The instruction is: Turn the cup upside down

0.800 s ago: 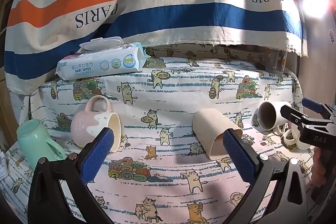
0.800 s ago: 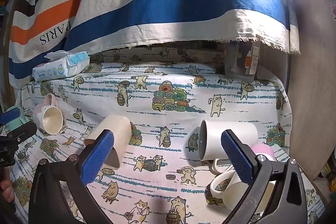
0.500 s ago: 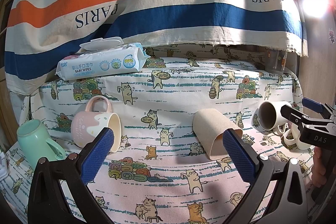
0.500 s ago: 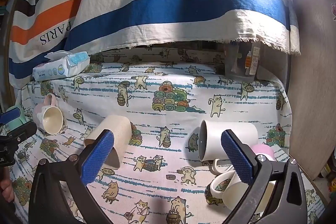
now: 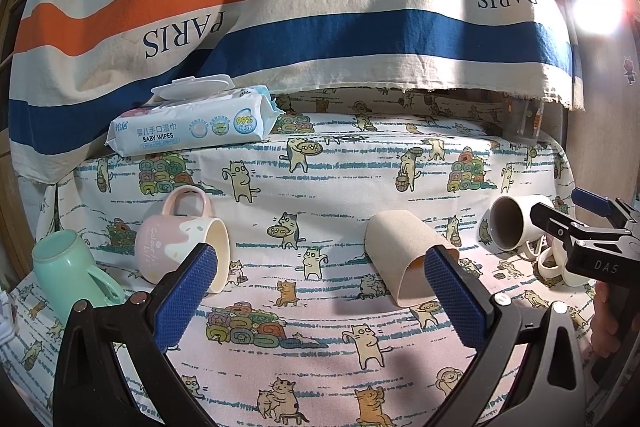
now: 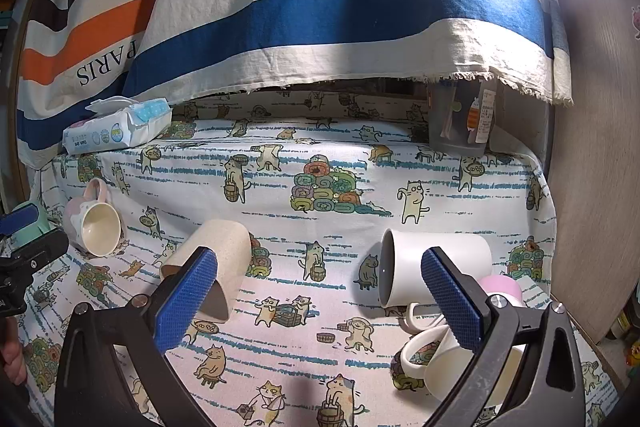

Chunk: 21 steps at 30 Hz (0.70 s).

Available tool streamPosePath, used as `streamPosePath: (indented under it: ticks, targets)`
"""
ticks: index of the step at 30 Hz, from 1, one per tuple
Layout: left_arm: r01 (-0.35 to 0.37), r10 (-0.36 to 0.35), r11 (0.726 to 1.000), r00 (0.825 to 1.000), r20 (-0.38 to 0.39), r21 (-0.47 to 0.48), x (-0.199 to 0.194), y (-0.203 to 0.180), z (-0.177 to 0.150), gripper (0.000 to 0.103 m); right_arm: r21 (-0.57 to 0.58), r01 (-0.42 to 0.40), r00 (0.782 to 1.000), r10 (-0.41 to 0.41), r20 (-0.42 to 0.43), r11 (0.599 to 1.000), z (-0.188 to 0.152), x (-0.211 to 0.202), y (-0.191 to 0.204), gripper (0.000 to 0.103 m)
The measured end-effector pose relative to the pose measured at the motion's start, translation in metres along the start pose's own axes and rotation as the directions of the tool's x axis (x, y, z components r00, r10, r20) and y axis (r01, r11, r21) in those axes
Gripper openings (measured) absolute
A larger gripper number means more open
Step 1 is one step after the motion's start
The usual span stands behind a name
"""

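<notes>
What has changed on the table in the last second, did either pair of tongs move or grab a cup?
Nothing visibly changed. Both the left tongs and the right tongs hang open above the cloth, holding nothing. The beige cup, the pink mug, the white mug and the green cup lie where they were.

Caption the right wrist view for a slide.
Open right gripper hovers over cat-print cloth, between a tipped beige cup and white mug.
</notes>
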<state>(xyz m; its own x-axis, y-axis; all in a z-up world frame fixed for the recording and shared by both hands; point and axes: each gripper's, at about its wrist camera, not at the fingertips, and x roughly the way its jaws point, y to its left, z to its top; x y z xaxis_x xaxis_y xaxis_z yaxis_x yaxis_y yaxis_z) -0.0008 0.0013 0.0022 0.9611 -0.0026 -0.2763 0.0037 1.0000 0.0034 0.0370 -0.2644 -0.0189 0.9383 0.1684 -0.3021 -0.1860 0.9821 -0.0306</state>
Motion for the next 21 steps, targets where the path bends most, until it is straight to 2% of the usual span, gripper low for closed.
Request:
streamPosePath:
  ticks: [21]
  targets:
    - [0.0,0.0,1.0,1.0,0.002,0.001,-0.0001,-0.0001,-0.0004,0.103,0.0,0.001,1.0,-0.001,0.0,1.0,0.0,0.0,0.0003,0.102]
